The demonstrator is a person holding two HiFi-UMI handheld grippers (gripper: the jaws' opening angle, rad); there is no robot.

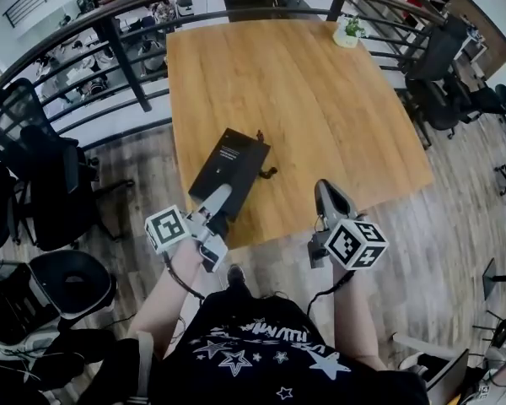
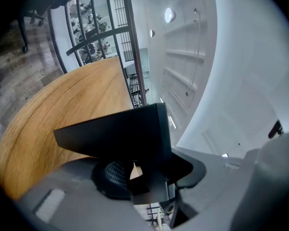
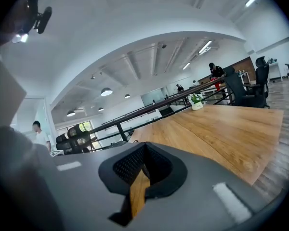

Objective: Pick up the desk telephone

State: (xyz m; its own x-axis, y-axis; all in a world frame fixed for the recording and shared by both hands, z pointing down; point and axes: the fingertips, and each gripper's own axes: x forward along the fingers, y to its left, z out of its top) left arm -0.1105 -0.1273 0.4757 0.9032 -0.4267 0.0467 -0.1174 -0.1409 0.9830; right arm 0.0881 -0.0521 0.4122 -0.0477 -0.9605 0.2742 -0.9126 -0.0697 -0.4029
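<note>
**Left gripper has the telephone by its near end**

The black telephone (image 1: 229, 165) is at the near edge of the table (image 1: 320, 99). The left gripper (image 1: 222, 202) pinches its near end. The right gripper (image 1: 327, 194) is empty, with its jaws almost pressed together. I judge the grasp is made. Next comes a steady lift that keeps the telephone level.
</note>
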